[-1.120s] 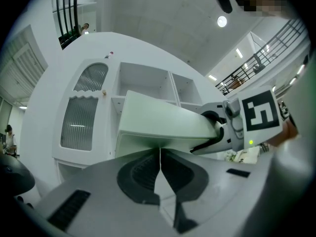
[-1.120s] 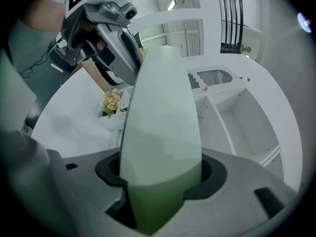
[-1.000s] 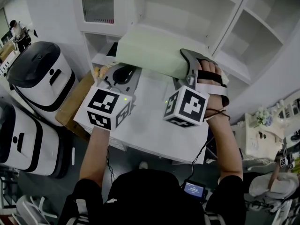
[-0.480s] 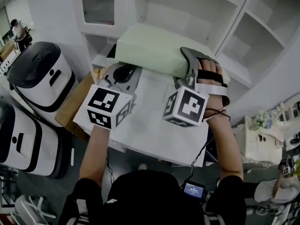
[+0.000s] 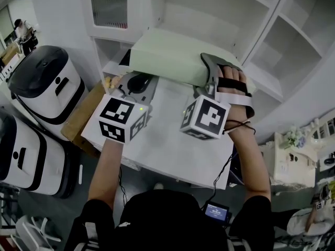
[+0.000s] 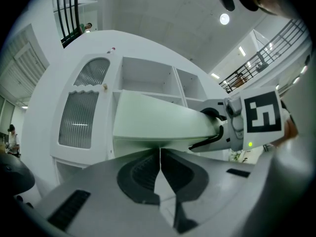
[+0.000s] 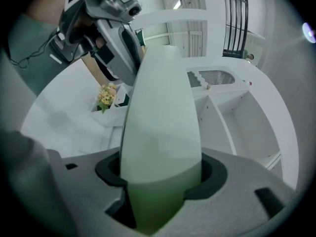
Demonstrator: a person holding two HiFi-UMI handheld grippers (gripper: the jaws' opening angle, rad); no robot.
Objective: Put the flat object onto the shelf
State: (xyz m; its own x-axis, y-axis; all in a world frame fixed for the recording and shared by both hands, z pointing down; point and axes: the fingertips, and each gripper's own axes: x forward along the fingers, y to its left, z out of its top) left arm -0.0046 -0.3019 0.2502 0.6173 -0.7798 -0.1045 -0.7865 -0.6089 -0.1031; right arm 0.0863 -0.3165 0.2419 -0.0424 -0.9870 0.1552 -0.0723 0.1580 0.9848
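Observation:
A pale green flat object (image 5: 172,56) hangs level in front of the white shelf unit (image 5: 209,9), over the table's far edge. My right gripper (image 5: 212,76) is shut on its right end. In the right gripper view the green object (image 7: 160,122) fills the gap between the jaws of that gripper (image 7: 160,181) and stretches away toward the shelf (image 7: 237,117). My left gripper (image 5: 137,82) is just below the object's near left edge. The left gripper view shows this gripper (image 6: 160,157) with jaws pressed together on nothing, the green object (image 6: 158,120) right above.
Under both grippers lies a white table (image 5: 167,150). Two white-and-black machines (image 5: 42,82) and a brown box (image 5: 84,114) stand to its left. A small bunch of flowers (image 7: 105,97) sits on a low shelf ledge. The cabinet door with ribbed glass (image 6: 81,110) is at the shelf's left.
Almost nothing: both marker cubes have crept slightly, and the green object stays held at the same place in front of the shelf.

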